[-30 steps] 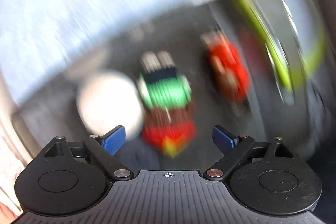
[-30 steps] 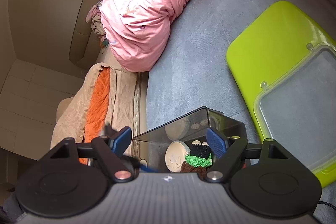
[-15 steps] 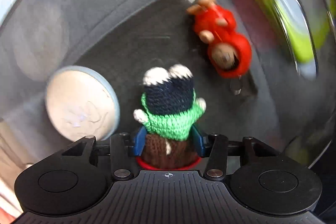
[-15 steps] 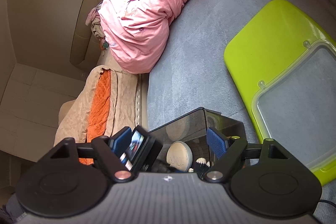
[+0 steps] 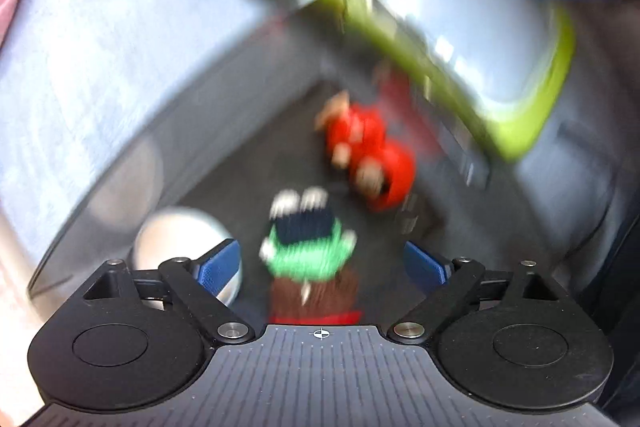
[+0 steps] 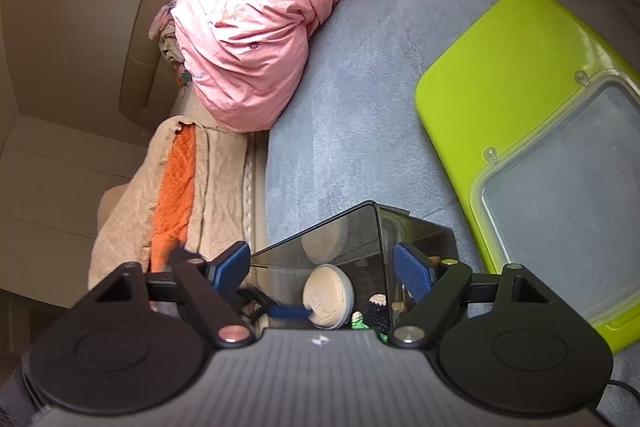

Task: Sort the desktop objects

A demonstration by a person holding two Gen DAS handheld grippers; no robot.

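Observation:
In the blurred left wrist view a knitted doll (image 5: 308, 251) in green, navy and brown lies on the floor of a dark see-through bin (image 5: 248, 163). My left gripper (image 5: 322, 259) points down over it. Its jaws are opening, with the doll between the blue pads untouched. A red doll (image 5: 368, 155) and a round white disc (image 5: 176, 239) lie in the same bin. My right gripper (image 6: 322, 263) hangs open over the bin's (image 6: 360, 223) near corner, gripping nothing. The disc (image 6: 328, 295) and knitted doll (image 6: 372, 315) show below it.
A lime-green lid (image 6: 500, 75) with a clear plastic container (image 6: 560, 179) on it lies right of the bin on the grey sheet (image 6: 360, 87). A pink duvet (image 6: 256, 27) and a beige and orange blanket (image 6: 176, 187) lie at the left.
Half a second ago my left gripper was shut on the knitted doll low in the bin. Its jaws now stand apart, it has drawn back, and the doll stays there. The right gripper held still.

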